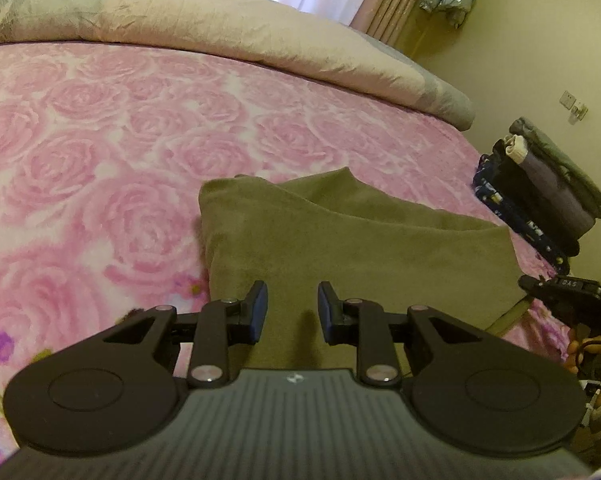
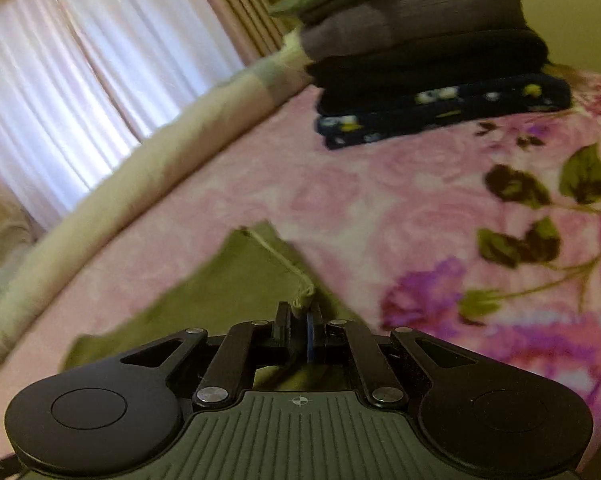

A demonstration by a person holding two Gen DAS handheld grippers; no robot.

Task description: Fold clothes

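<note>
Olive garment (image 1: 340,248) lies folded on my pink bedspread (image 1: 100,152); left gripper (image 1: 292,306) gapes wide above it, right gripper (image 2: 299,322) pinches its blurred corner; folded stack (image 2: 428,64) at one o'clock.

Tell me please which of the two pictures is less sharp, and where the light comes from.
The right wrist view is less sharp: the stack of folded clothes and the floral blanket are smeared by motion. The left wrist view is crisp, though the fisheye bends the rolled quilt into a curve. In both views daylight comes through the white curtain, which looks washed out.
</note>
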